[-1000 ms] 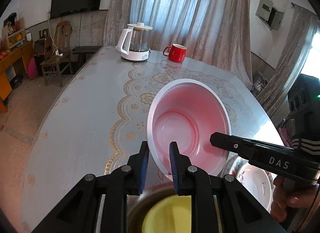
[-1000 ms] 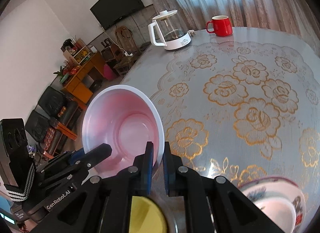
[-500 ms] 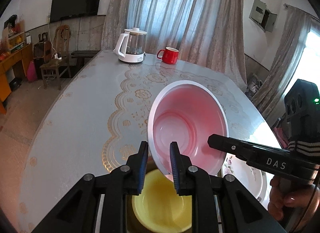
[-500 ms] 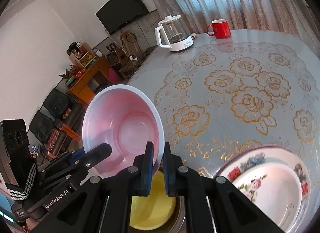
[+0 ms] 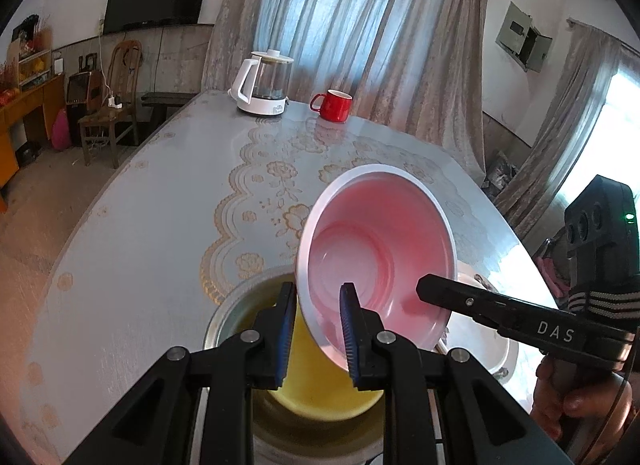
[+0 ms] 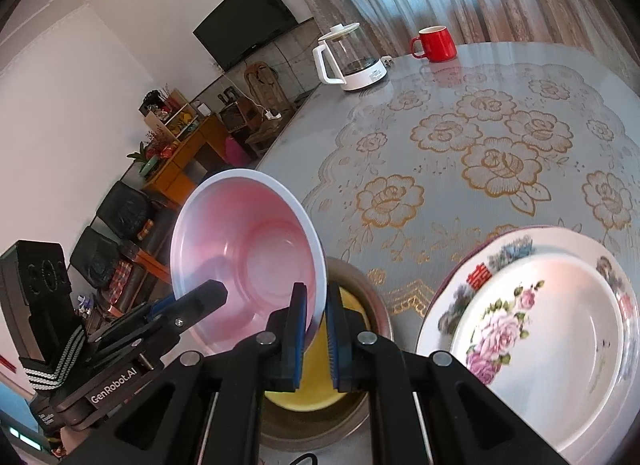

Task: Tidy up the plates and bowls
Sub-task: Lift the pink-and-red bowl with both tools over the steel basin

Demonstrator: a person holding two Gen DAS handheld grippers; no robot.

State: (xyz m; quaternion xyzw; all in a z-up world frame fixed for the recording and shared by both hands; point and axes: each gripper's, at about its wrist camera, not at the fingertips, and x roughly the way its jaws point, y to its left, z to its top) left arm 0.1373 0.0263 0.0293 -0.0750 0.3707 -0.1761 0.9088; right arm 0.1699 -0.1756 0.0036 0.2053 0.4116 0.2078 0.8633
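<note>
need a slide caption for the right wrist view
Both grippers grip the tilted pink bowl by its rim above a yellow bowl nested in a metal one, beside a floral plate.

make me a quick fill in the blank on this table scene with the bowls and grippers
1. Both grippers are shut on the rim of the ____ plastic bowl.
2. Inside the metal basin sits a ____ bowl.
3. Beside the glass kettle stands a red ____.
4. The floral plate lies on the ____.

Missing words: pink; yellow; mug; table
</note>
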